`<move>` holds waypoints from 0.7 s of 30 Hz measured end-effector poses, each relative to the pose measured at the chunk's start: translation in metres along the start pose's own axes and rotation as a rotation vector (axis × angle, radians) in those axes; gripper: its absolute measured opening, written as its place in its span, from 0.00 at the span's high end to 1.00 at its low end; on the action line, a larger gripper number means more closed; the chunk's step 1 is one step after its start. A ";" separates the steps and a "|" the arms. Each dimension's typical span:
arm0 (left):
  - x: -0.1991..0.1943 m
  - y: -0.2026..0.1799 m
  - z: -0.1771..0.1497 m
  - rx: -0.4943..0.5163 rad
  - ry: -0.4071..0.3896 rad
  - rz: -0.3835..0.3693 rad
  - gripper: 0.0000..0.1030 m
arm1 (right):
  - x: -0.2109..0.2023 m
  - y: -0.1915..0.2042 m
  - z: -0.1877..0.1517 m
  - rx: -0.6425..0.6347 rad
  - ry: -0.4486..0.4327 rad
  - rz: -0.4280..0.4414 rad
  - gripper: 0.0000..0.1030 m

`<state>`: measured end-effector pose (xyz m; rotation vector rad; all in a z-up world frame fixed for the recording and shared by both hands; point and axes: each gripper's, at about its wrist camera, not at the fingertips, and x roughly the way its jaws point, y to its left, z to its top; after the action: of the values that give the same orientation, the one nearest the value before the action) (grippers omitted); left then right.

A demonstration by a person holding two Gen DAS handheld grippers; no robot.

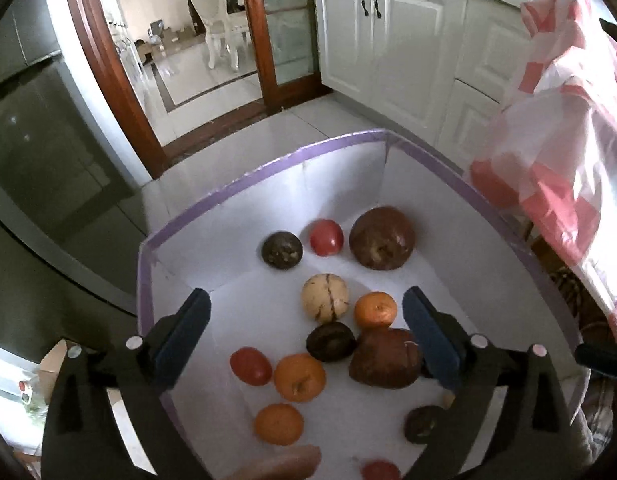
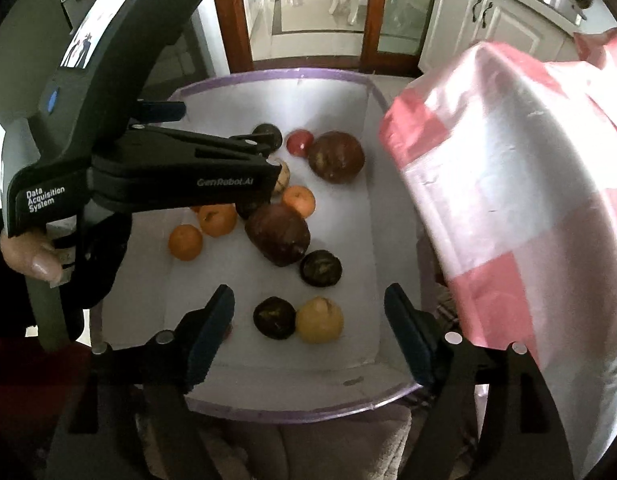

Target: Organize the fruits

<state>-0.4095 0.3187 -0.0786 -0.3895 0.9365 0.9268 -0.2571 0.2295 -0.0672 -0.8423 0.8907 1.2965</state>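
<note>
The left gripper hangs with its jaws spread wide and empty above a white box with purple edging; the right gripper is likewise wide open over the near end. Oranges, tomatoes and dark fruits lie scattered on the box floor. A pink-and-white plastic bag hangs just beside the box.

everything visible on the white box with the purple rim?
The white box with the purple rim is an open-topped rectangular container, apparently of thin foldable board: white floor and walls with crease lines, lilac tape along the top edges. It holds loose fruit scattered over the floor: oranges, red tomatoes, dark round fruits, two large brown ones and pale yellowish ones. A pink-and-white checked plastic bag hangs by its right side. Both claws hover open above it.
</note>
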 end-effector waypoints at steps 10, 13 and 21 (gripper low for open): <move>0.003 -0.001 0.000 0.006 0.027 -0.029 0.06 | 0.004 0.000 0.003 0.008 0.005 -0.008 0.25; 0.006 -0.001 0.001 0.008 0.032 -0.033 0.06 | 0.007 0.001 0.003 0.011 0.010 -0.007 0.25; 0.011 -0.001 0.000 0.008 0.046 -0.045 0.06 | 0.011 0.001 0.005 0.013 0.014 -0.006 0.25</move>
<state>-0.4053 0.3240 -0.0877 -0.4247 0.9695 0.8761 -0.2573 0.2384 -0.0752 -0.8444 0.9063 1.2795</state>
